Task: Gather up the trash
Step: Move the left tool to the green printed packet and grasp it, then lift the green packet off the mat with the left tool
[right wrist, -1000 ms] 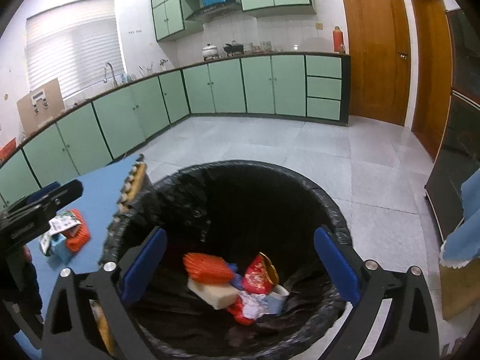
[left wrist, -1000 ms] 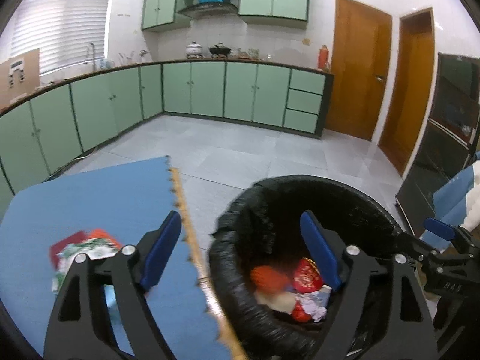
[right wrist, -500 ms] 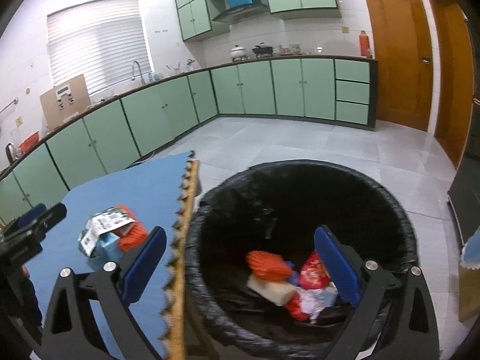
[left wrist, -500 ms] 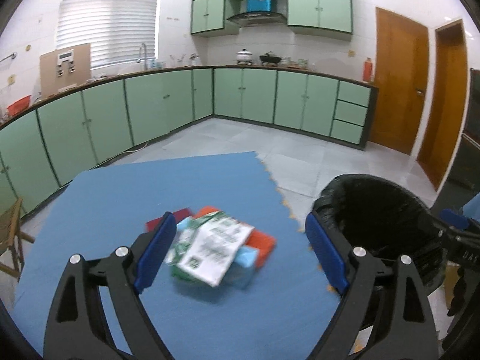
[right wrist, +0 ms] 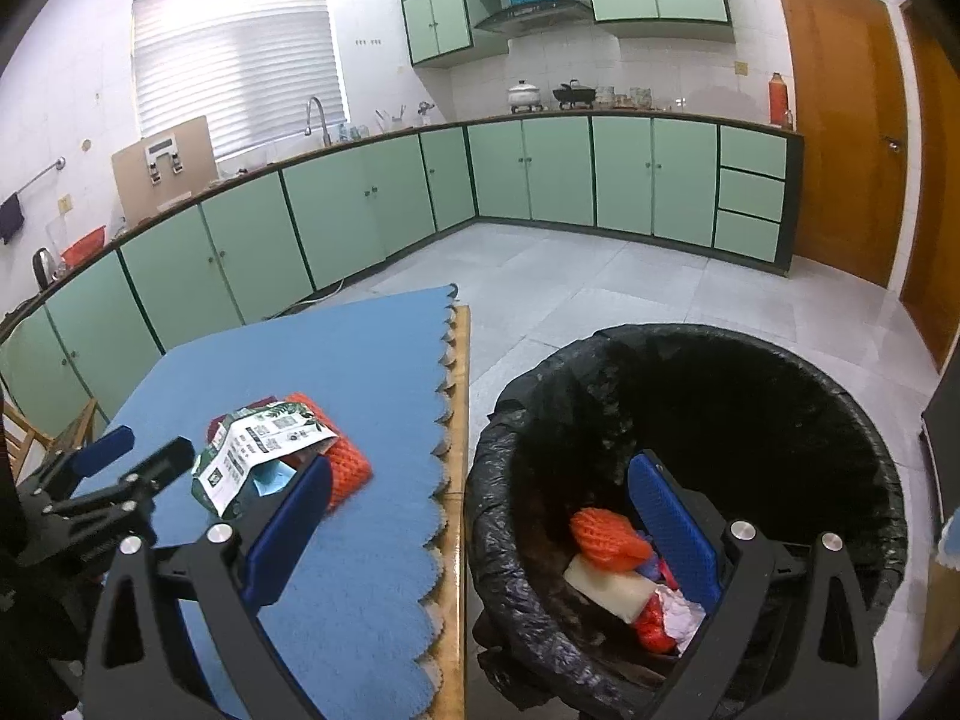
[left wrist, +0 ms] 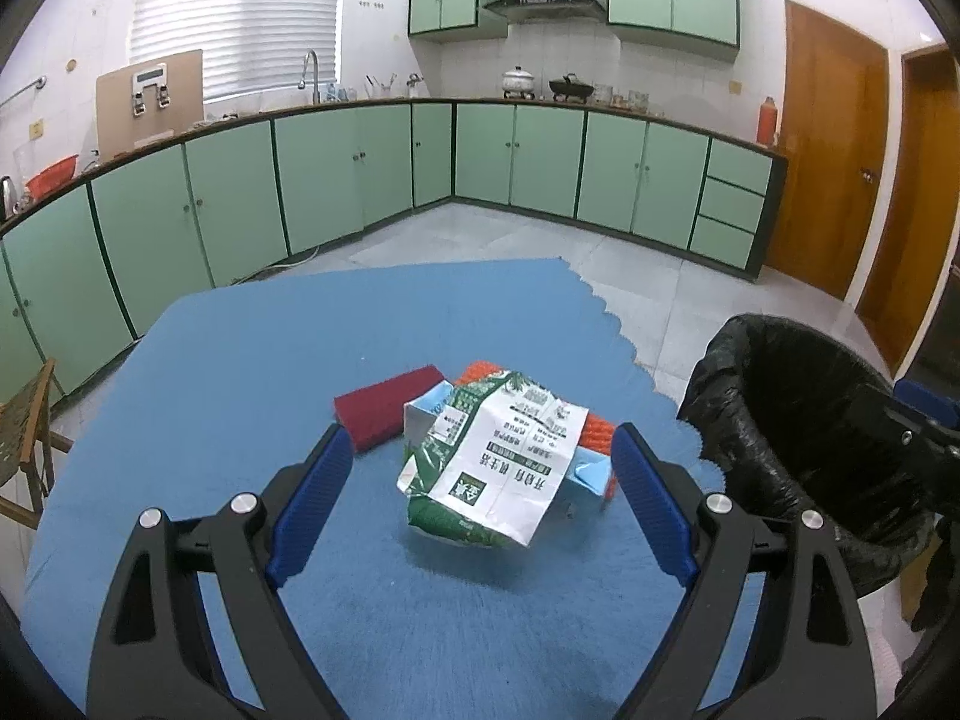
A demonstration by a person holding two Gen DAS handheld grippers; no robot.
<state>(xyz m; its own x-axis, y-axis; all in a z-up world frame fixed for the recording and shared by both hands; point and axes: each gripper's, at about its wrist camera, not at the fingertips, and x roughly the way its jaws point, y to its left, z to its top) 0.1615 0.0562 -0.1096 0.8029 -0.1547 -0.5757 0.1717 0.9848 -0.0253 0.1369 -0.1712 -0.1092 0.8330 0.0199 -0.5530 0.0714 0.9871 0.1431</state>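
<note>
Looking along the left gripper, its jaws stand wide and hold nothing. The pile of trash lies dead ahead on the blue mat, just beyond the fingertips and roughly centred between them. On top is a crumpled green-and-white bag, its long axis running away from the gripper and slightly to its right. Under it sit a pale blue carton and an orange net; a dark red block lies ahead and left of the bag. The lined bin stands off the mat to the gripper's right.

From the right gripper, also spread and empty, the bin is straight ahead and below, already holding some scraps. The pile lies ahead to its left, close by the left finger, with the left gripper just short of the pile on that side.

The left hand is the nearer and squarer to the bag, so the pick looks like its job: advance, then close across the bag's short width.
</note>
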